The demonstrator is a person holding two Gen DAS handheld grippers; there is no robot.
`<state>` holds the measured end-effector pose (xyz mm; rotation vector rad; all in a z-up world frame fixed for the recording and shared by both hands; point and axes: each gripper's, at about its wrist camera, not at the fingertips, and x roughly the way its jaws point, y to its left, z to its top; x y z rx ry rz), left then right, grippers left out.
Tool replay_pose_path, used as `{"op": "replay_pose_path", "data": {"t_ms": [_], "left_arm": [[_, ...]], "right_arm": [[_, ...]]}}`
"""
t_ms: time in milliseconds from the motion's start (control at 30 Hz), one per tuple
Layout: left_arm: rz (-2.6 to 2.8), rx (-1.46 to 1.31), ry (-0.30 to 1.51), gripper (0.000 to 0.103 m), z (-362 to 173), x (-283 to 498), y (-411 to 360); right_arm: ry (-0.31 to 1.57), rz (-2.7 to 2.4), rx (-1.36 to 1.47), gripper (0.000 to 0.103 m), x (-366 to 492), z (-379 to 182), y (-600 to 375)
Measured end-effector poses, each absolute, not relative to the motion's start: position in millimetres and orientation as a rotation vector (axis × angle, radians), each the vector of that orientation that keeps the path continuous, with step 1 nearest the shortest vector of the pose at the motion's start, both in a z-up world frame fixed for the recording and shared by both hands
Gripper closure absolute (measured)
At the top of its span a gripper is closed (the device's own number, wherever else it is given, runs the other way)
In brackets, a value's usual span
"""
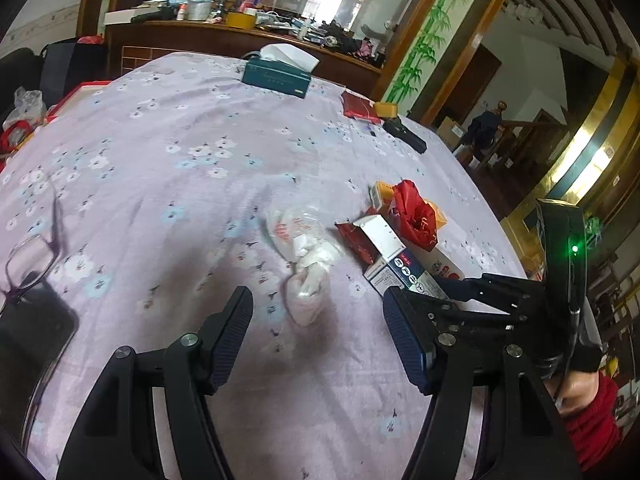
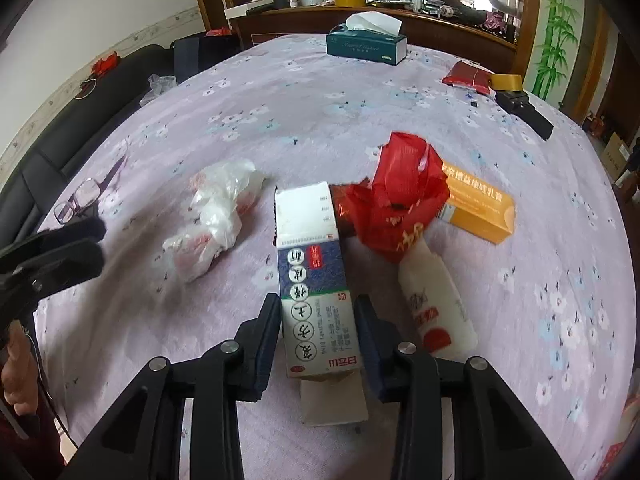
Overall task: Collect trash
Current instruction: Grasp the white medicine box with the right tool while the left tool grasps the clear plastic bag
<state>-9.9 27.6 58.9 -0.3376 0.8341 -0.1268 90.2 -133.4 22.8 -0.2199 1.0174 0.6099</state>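
A blue and white medicine box (image 2: 316, 280) lies on the floral tablecloth (image 2: 280, 120), and my right gripper (image 2: 318, 312) is shut on its near end. It also shows in the left wrist view (image 1: 394, 258). Behind it lie a red plastic bag (image 2: 400, 200), a white bottle (image 2: 436, 300), an orange box (image 2: 480, 208) and a red wrapper (image 1: 356, 240). A crumpled clear plastic bag (image 1: 306, 264) lies just ahead of my left gripper (image 1: 318, 308), which is open and empty. The bag also shows in the right wrist view (image 2: 216, 216).
A green tissue box (image 1: 280, 72) stands at the table's far end. Glasses (image 1: 32, 252) and a dark phone (image 1: 28, 336) lie at the left. A red packet (image 2: 466, 74), yellow tape (image 2: 506, 82) and a black device (image 2: 524, 112) lie far right. A cluttered sideboard (image 2: 360, 0) stands behind.
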Motion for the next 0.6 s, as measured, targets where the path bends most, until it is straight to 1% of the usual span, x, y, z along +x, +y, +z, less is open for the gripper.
{"op": "replay_pose_path", "data": {"t_ms": [167, 433, 500, 567, 600], "left_arm": [[-0.099, -0.297, 0.861, 0.037, 48.4, 8.9, 16.2], [-0.072, -0.267, 0.9, 0.038, 27.0, 37.9, 0.2], [-0.058, -0.247, 0.899, 0.044, 24.1, 44.3, -3.3], [-0.046, -0.239, 0.915, 0.055, 19.4, 51.1, -4.8], [-0.046, -0.243, 0.922, 0.059, 16.6, 54.6, -5.0]], "right_arm": [[0.999, 0.599, -0.174, 0.065, 87.1, 19.7, -142.2], [0.845, 0.622, -0.065, 0.065, 38.6, 65.9, -186.4], [0.829, 0.615, -0.052, 0.065, 28.7, 71.0, -196.2], [0.823, 0.61, -0.014, 0.065, 21.4, 74.4, -209.5], [0.825, 0.608, -0.002, 0.065, 20.9, 75.3, -212.6]]}}
